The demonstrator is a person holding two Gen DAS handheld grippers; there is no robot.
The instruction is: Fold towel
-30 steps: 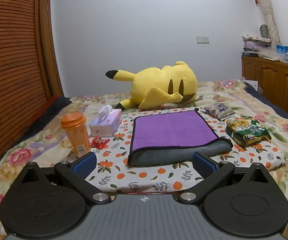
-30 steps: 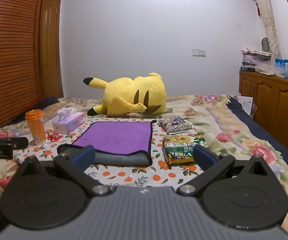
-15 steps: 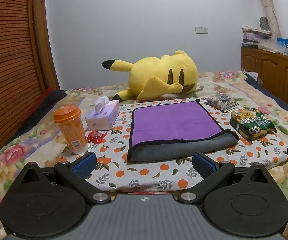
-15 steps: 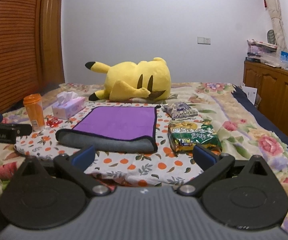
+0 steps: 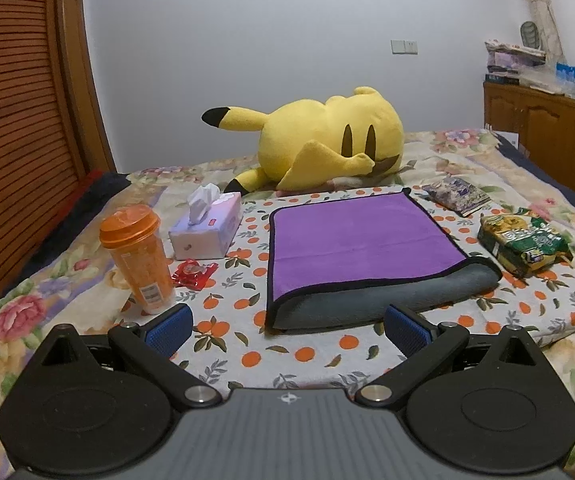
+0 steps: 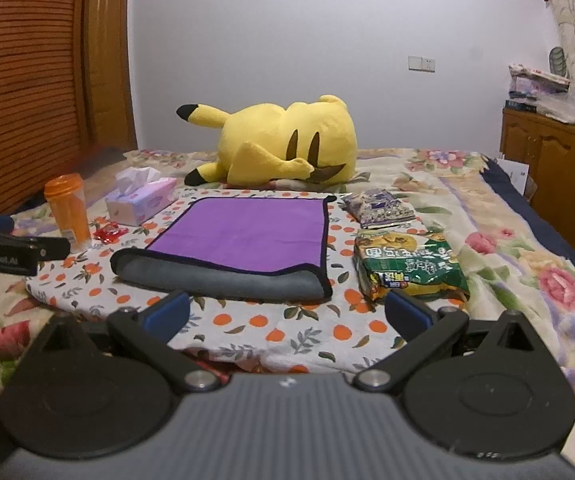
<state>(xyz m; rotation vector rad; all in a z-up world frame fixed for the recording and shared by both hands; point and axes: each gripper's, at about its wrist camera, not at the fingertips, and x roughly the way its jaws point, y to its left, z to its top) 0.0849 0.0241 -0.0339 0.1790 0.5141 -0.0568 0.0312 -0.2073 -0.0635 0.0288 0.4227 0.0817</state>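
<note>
On the bed, centre of an orange-print white cloth [image 5: 247, 344]: purple microfibre towel w/ black trim and grey underside [image 5: 359, 240], lying folded once, fold roll at near edge, purple face up. Left tongs [image 5: 287, 326] spread wide, empty, just short of towel's near edge; blue pads [image 5: 169, 326] clear of fabric. Right tongs [image 6: 287, 314] likewise wide, holding nothing, near towel's near-right corner. From towel: yellow plush toy w/ black-tipped ears [image 5: 327, 144] at 12 o'clock; lilac tissue box [image 5: 207, 228] at 10; orange lidded plastic tumbler [image 5: 139, 256] at 9, red candy wrapper [image 5: 193, 274] beside it; green snack bag [image 5: 523, 240] at 3; purple snack packet [image 5: 457, 194] at 2.
</note>
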